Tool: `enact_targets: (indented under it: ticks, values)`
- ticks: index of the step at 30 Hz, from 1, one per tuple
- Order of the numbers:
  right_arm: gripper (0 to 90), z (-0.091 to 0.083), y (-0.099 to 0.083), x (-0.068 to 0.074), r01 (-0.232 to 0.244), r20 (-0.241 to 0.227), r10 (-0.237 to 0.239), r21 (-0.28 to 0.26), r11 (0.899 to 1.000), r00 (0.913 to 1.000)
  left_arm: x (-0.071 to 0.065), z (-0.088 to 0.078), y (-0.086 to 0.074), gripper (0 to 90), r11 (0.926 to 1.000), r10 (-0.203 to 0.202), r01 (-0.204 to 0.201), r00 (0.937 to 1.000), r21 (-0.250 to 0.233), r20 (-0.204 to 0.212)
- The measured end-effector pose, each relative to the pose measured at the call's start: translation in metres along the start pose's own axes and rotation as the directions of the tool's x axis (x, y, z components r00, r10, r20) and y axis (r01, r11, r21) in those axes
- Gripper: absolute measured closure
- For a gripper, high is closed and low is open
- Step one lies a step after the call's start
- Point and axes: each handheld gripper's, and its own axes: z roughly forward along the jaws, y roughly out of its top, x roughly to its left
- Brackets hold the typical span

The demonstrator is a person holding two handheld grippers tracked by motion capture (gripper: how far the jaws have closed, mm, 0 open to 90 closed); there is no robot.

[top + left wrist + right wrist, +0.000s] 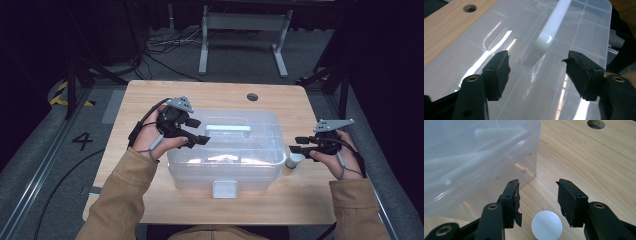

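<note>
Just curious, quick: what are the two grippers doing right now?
Left gripper: open, empty, over the clear box.
Right gripper: open, empty, above a white cap.

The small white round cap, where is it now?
In the high view, the small white round cap stands on the wooden table, right of the clear plastic box, under the right hand-held gripper.

My box (474, 157) cut off at the left edge in the right gripper view, its contents blurred behind cloudy plastic, white cap (546, 225) clipped below
</note>
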Motion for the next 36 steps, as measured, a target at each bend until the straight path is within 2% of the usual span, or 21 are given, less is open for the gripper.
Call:
enact_targets:
  ticks: [2, 4, 12, 14, 20, 24, 30, 33, 34, 35, 36]
  values:
    - [52.8, 0.000, 0.000, 0.000, 0.000, 0.000, 0.000, 0.000, 1.000, 1.0000, -0.001, 0.004, 0.001, 37.5, 1.0000, 0.010, -0.010, 1.0000, -0.001, -0.001]
    - [52.8, 0.000, 0.000, 0.001, 0.004, -0.004, -0.004, -0.004, 1.000, 1.0000, 0.000, 0.011, 0.002, 40.1, 1.0000, -0.001, 0.001, 0.9999, 0.006, 0.011]
    - [52.4, -0.001, 0.001, 0.003, 0.010, -0.006, -0.010, -0.008, 1.000, 0.9999, -0.001, 0.022, 0.005, 42.8, 0.9997, -0.023, 0.023, 0.9996, 0.005, -0.015]
    - [52.4, -0.001, 0.001, 0.003, 0.012, -0.008, -0.012, -0.011, 1.000, 0.9999, -0.001, 0.023, 0.005, 46.3, 0.9997, -0.024, 0.024, 0.9993, 0.002, -0.030]
    - [52.4, -0.003, 0.002, 0.004, 0.016, -0.006, -0.016, -0.016, 1.000, 0.9998, -0.003, 0.024, 0.004, 60.9, 0.9996, -0.029, 0.029, 0.9990, -0.004, -0.035]
    - [52.5, -0.003, 0.001, 0.005, 0.018, -0.006, -0.018, -0.011, 1.000, 0.9998, -0.002, 0.023, 0.003, 70.8, 0.9997, -0.022, 0.022, 0.9980, -0.010, -0.060]
    - [52.9, -0.005, -0.001, 0.006, 0.022, -0.005, -0.022, -0.014, 1.000, 0.9998, -0.006, 0.022, 0.009, 74.4, 0.9994, 0.029, -0.026, 0.9938, 0.023, -0.107]
    - [56.8, -0.009, -0.003, 0.007, 0.020, -0.003, -0.020, -0.012, 1.000, 0.9998, -0.006, 0.022, 0.012, 75.5, 0.9989, 0.029, -0.025, 0.9930, 0.039, -0.114]
    - [65.4, -0.010, -0.003, 0.008, 0.010, 0.000, -0.010, -0.010, 1.000, 0.9999, -0.005, 0.022, 0.013, 75.7, 0.9989, 0.021, -0.017, 0.9933, 0.043, -0.113]
    - [72.6, -0.013, -0.004, 0.011, -0.026, 0.004, 0.026, 0.002, 1.000, 0.9997, -0.005, 0.022, 0.014, 75.7, 0.9987, 0.018, -0.013, 0.9933, 0.050, -0.114]
    - [76.4, -0.016, -0.004, 0.012, -0.053, -0.003, 0.053, -0.003, 0.999, 0.9986, -0.005, 0.022, 0.015, 75.8, 0.9981, 0.021, -0.014, 0.9932, 0.060, -0.115]
